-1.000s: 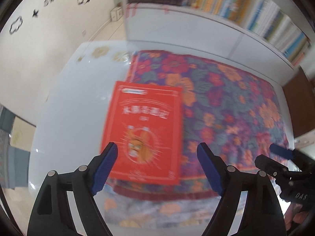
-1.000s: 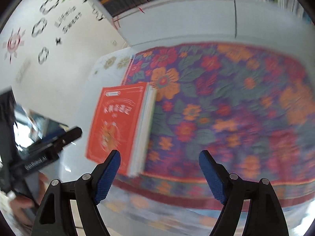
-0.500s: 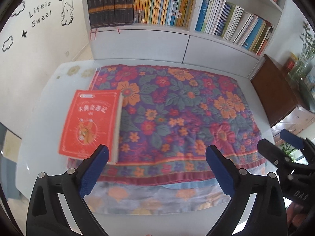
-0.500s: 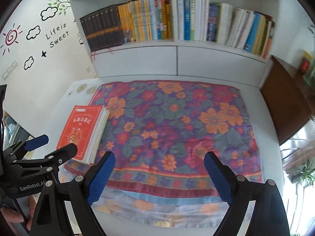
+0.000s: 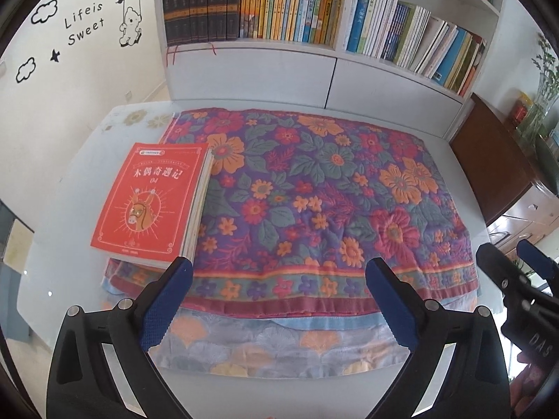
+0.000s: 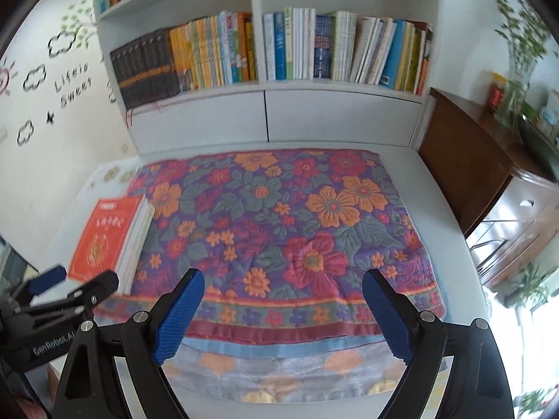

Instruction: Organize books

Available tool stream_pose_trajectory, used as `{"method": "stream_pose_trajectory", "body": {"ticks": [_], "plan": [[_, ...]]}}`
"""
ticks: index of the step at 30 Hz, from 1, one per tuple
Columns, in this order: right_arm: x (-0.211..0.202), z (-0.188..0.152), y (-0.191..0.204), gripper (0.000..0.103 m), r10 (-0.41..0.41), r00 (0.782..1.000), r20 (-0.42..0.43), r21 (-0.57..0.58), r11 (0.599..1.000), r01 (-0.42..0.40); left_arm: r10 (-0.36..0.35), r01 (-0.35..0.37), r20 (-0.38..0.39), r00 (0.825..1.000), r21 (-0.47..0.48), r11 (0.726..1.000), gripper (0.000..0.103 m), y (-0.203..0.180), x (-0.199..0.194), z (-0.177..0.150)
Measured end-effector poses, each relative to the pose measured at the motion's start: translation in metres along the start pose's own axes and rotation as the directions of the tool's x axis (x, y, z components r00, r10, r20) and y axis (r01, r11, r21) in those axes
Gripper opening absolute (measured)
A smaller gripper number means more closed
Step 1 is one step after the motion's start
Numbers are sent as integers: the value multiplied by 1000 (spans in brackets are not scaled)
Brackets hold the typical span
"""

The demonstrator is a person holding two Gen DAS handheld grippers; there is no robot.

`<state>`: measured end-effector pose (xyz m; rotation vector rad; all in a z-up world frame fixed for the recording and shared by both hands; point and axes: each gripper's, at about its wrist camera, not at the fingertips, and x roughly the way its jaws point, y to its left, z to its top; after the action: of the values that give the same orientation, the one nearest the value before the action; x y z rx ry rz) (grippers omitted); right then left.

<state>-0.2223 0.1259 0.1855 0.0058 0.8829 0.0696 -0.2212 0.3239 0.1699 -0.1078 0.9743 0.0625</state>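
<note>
Nearest in the left wrist view, the left gripper [image 5: 277, 281] holds its blue-padded fingers [image 5: 167, 306] spread wide with nothing between them, above the near edge of the white counter [image 5: 63, 188]. The right gripper [image 6: 281, 291] is likewise wide open and empty; seen from the left wrist view it sits at the far right edge [image 5: 513, 279], well apart from the left one.

Under both lies a pale blue cloth with orange fan shapes [image 5: 279, 345], and on top of it a quilted purple cloth with red and orange flowers [image 5: 314, 192] covering most of the counter.

On the left side, a stack of thin books topped by a red paperback with a donkey's head on the cover [image 5: 150, 199] lies flat, partly on the flowered cloth's left edge and partly over the bare counter. Its page edges face the middle of the cloth. Neither gripper touches it.

Behind the counter stands a white bookshelf [image 5: 251, 66] with a row of dark brown volumes [image 5: 199, 7] at the left, then yellow and orange spines, then blue and white books leaning in the next compartment. A brown wooden cabinet [image 6: 464, 160] stands to the right.
</note>
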Motion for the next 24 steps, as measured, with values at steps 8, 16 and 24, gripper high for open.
{"method": "stream_pose_trajectory", "body": {"ticks": [8, 16, 24], "plan": [[11, -11, 9, 91, 25, 999, -46, -30, 999, -26, 26, -26, 17, 1000, 19, 999, 99, -2, -2, -1], [15, -12, 9, 91, 16, 997, -72, -31, 999, -18, 29, -29, 15, 999, 9, 1000, 99, 1, -2, -1], [18, -14, 9, 91, 17, 996, -93, -30, 999, -20, 28, -28, 17, 999, 1, 1000, 99, 3, -4, -2]]}}
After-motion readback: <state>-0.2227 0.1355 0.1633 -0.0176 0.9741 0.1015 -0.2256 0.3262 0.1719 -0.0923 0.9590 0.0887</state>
